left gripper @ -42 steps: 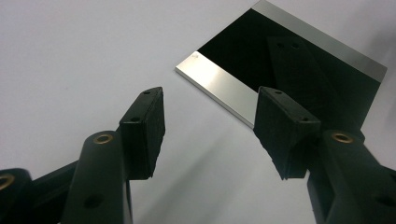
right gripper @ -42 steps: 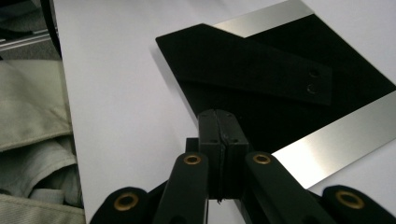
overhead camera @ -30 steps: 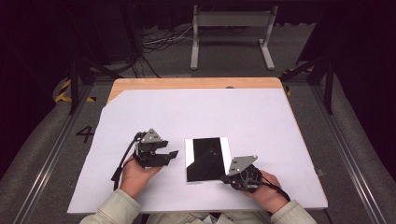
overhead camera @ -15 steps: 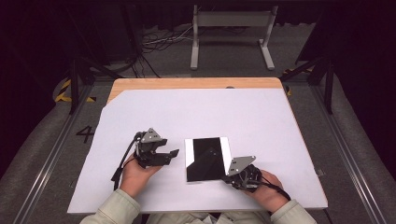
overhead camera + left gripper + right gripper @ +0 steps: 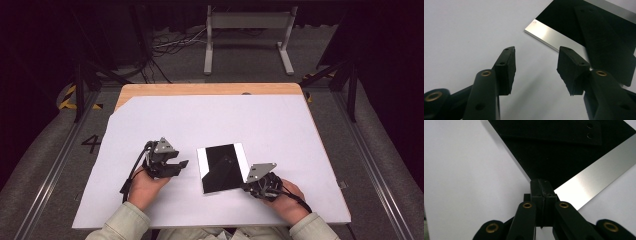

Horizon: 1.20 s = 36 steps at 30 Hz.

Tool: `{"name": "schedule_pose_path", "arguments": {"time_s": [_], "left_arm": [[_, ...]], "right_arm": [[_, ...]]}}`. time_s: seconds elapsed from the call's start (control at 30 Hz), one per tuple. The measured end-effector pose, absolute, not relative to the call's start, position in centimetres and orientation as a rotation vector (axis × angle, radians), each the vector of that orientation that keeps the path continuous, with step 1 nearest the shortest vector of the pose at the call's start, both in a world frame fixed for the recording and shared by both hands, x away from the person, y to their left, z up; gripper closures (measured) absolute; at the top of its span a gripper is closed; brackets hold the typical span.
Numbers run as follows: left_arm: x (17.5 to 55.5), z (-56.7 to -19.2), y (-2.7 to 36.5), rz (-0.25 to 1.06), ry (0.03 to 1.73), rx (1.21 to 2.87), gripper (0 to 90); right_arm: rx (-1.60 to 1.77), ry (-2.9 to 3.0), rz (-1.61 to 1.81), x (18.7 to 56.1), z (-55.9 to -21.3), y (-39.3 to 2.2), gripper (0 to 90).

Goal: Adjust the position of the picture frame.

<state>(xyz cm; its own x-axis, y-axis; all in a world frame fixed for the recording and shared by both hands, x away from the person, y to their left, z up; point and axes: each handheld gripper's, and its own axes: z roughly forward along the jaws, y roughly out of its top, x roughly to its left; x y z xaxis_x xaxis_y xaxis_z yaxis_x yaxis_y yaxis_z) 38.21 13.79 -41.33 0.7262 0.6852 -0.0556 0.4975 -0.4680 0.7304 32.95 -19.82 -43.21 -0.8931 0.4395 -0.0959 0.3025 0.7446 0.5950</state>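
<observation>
Tablet [image 5: 223, 168] lay flat on white table cover [image 5: 210, 125] in high view, between left gripper [image 5: 181, 165] and right gripper [image 5: 248, 186]. Left gripper view: jaws apart, just been closing, nothing between them, tablet [image 5: 584, 22] just ahead. Right gripper view: jaws together at tablet [image 5: 564, 155] corner; can't tell if pinching it.

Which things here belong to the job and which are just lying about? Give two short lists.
In the job:
- black mirror-like plate
- left tool, jaws apart, just been closing, nothing between them
- right tool, shut at the plate's corner

Lying about:
- white sheet
- metal stand
- floor cables
</observation>
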Motion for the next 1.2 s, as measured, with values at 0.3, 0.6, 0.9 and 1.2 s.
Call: {"name": "schedule_pose_path", "arguments": {"time_s": [0.3,0.6,0.9,1.2], "left_arm": [[39.1,-40.5,14.2,0.247,0.909,2.108,65.8],[40.4,-40.3,13.5,0.275,0.938,2.104,68.5],[42.5,-41.4,13.7,0.196,0.961,2.052,69.6],[43.7,-40.8,12.5,0.166,0.921,2.023,68.3]], "right_arm": [[0.637,2.675,0.856,34.2,-43.2,-20.2,90.0],[0.733,2.613,0.873,36.2,-43.4,-20.6,90.0],[0.773,2.595,0.89,35.6,-43.0,-21.1,90.0],[0.844,2.513,0.986,34.5,-41.3,-23.3,90.0]]}}
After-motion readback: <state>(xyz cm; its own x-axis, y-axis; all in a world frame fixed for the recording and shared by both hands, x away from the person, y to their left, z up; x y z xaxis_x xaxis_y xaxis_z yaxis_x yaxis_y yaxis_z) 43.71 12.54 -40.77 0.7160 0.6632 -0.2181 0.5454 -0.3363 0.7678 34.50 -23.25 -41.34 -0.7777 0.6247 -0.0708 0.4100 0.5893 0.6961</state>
